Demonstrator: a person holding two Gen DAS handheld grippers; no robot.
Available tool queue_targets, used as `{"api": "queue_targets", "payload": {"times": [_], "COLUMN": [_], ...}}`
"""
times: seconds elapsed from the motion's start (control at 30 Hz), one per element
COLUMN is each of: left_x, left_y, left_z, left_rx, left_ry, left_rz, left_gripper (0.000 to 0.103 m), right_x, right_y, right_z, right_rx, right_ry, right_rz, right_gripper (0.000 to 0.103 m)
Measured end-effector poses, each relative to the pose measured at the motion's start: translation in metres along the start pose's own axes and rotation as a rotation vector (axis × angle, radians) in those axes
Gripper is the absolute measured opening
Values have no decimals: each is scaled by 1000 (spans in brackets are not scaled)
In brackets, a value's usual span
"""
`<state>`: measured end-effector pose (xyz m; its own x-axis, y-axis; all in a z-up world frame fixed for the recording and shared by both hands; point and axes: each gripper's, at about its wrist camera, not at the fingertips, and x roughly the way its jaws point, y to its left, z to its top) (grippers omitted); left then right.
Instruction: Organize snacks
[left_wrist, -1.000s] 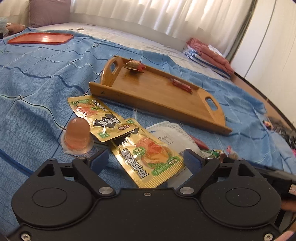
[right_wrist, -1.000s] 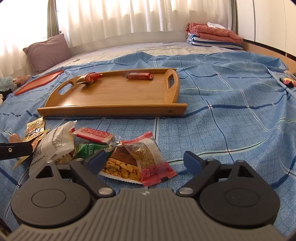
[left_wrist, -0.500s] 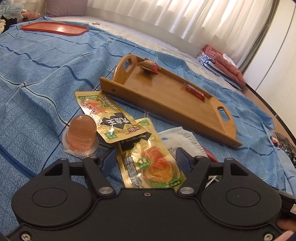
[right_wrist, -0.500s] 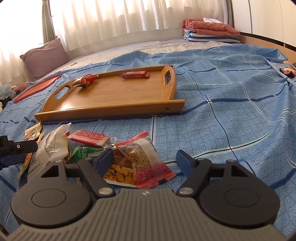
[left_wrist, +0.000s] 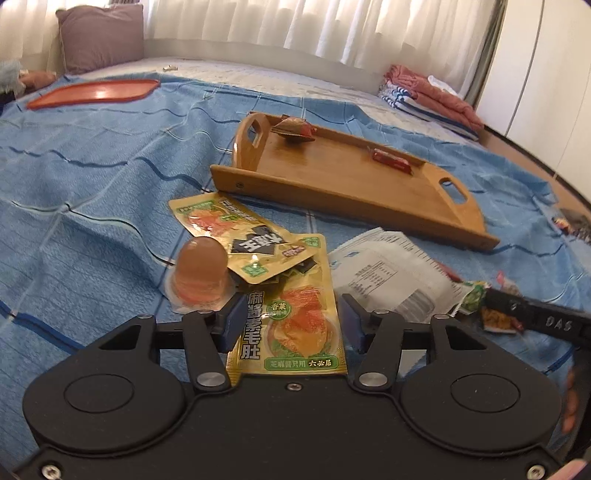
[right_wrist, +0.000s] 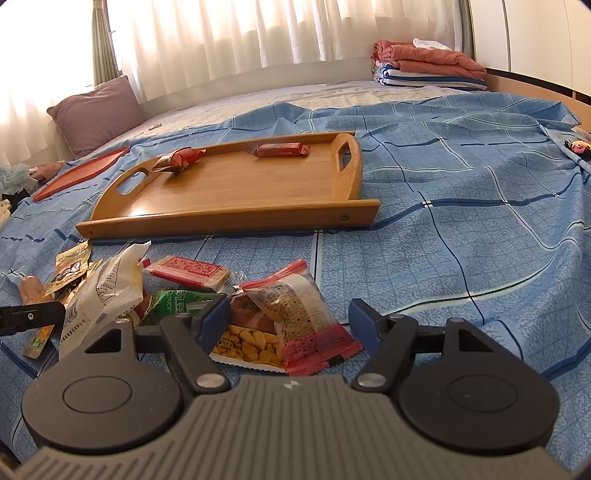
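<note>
Yellow snack packet (left_wrist: 291, 325) sits clamped in the left claw (left_wrist: 291, 325); the right claw (right_wrist: 288, 325) stands apart around a peanut bag (right_wrist: 280, 325), jaws just closing

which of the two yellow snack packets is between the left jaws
The nearer yellow packet, with its lower end between the left jaws. The other yellow packet lies farther off toward the wooden tray, overlapping the nearer one's top.

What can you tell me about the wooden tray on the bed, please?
The wooden tray looks like light bamboo: long, with low side rails and raised ends, each with a cut-out handle. It rests flat on the blue checked bedspread, beyond the loose snacks. Two red-wrapped snacks lie near its far rail: a crumpled wrapper by one handle and a flat bar.
</note>
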<state>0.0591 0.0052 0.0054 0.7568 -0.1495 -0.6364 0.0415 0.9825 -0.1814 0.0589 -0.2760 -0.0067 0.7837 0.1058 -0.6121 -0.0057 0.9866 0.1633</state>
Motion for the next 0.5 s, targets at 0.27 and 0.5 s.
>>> {"api": "queue_targets", "payload": {"times": [0.27, 0.5], "left_x": [7, 23], "left_y": [2, 0], "left_z": [1, 4], "left_rx": [35, 39], "left_ry": [11, 18], "left_rz": [18, -2], "left_gripper": [64, 79], "right_x": [0, 0], "right_y": [1, 4], "right_z": [-1, -2], "right_rx": [-11, -16], "right_ry": [-4, -5], "right_rz": [-5, 4], "right_gripper": [80, 80]}}
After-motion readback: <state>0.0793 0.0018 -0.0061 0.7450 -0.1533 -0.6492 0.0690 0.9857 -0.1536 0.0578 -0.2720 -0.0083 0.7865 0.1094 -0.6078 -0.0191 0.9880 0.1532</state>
